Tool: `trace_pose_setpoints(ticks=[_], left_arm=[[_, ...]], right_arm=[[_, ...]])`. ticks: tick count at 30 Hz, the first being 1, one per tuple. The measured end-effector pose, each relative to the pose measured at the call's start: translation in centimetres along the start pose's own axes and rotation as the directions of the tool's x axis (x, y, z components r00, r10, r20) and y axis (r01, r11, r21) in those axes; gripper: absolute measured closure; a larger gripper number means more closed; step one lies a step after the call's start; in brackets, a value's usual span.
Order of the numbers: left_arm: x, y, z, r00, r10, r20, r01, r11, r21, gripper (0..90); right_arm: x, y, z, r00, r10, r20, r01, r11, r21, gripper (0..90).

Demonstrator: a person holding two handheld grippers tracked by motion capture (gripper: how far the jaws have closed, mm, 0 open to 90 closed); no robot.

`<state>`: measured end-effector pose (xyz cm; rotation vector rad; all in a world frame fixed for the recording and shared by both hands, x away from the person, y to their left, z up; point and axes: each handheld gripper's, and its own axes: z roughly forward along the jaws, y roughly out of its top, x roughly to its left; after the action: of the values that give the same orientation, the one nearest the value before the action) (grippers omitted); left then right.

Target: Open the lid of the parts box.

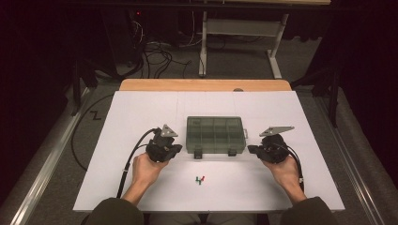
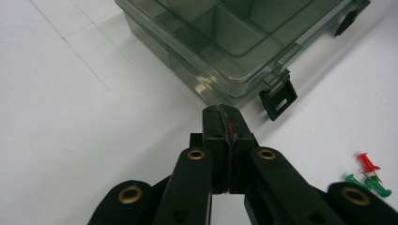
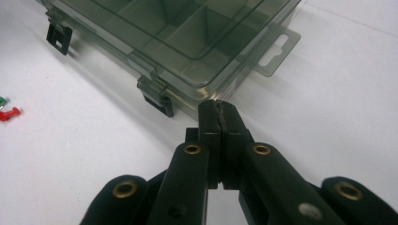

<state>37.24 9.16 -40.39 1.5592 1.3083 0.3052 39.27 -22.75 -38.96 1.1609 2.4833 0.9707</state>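
both grippers, left gripper (image 1: 174, 150) and right gripper (image 1: 252, 149), jaws together, empty, flanking closed organiser box (image 1: 216, 134) mid-tabletop; pushpins (image 1: 200, 180) near front edge, likely for sorting.

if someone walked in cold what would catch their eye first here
First the smoky clear compartment box, lid down, in the middle of the white table. On either side of it sit the left gripper and right gripper, each in a hand, jaws shut on nothing and aimed at the box's near corners. Nearer the person lie a few red and green push pins.
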Motion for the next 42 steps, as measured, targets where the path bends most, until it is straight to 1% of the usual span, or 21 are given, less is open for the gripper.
trace_pose_setpoints(ticks=[3, 4, 6, 8, 11, 14, 20, 29, 32, 36, 42], left_arm=[[-0.3, -0.1, 0.3, 1.0, 0.004, -0.002, -0.004, 0.9999, 0.011, 89.3], [-0.3, -0.2, 0.4, 0.9999, 0.011, -0.002, -0.011, 0.9997, 0.022, 89.3], [-0.5, -0.3, 0.5, 1.0, 0.008, -0.003, -0.008, 0.9996, 0.027, 89.3], [-0.6, -0.4, 0.7, 0.9999, 0.015, 0.0, -0.015, 0.9995, 0.029, 89.3], [-0.7, -0.4, 0.9, 1.0, 0.01, 0.001, -0.01, 0.9995, 0.03, 89.3], [-0.8, -0.4, 1.0, 0.9999, 0.012, 0.0, -0.012, 0.9995, 0.029, 89.3], [-0.9, -0.3, 1.1, 0.9999, 0.013, 0.003, -0.013, 0.9994, 0.032, 89.3], [-0.9, -0.2, 1.0, 0.9999, 0.011, 0.005, -0.011, 0.9997, 0.022, 89.0], [-1.0, -0.2, 1.1, 0.9998, 0.021, -0.001, -0.021, 0.9996, 0.018, 88.6], [-1.0, 0.0, 1.1, 0.9998, 0.021, -0.005, -0.021, 0.9997, 0.008, 86.7], [-1.2, -0.1, 1.3, 0.9996, 0.028, -0.012, -0.027, 0.9996, 0.01, 83.3]], right_arm=[[0.1, 0.0, 0.2, 1.0, -0.003, -0.006, 0.003, 0.9999, 0.014, 90.0], [0.1, 0.0, 0.3, 1.0, -0.007, -0.006, 0.007, 0.9998, 0.02, 90.0], [0.3, 0.1, 0.5, 0.9999, -0.016, -0.005, 0.016, 0.9994, 0.029, 90.0], [0.5, 0.1, 0.5, 0.9998, -0.017, -0.006, 0.017, 0.9992, 0.035, 90.0], [0.5, 0.1, 0.6, 0.9996, -0.026, -0.008, 0.026, 0.999, 0.037, 90.0], [0.5, 0.1, 0.7, 0.9997, -0.023, -0.011, 0.024, 0.999, 0.039, 90.0], [0.6, 0.2, 0.6, 0.9997, -0.022, -0.013, 0.023, 0.9994, 0.026, 90.0], [0.6, 0.2, 0.4, 0.9996, -0.025, -0.014, 0.025, 0.9997, 0.004, 90.0], [0.6, 0.3, 0.3, 0.9997, -0.022, -0.012, 0.022, 0.9997, -0.004, 90.0], [0.5, 0.3, 0.1, 0.9998, -0.017, -0.01, 0.017, 0.9998, -0.013, 90.0], [0.5, 0.4, -0.1, 0.9999, -0.014, -0.009, 0.014, 0.9996, -0.023, 90.0]])
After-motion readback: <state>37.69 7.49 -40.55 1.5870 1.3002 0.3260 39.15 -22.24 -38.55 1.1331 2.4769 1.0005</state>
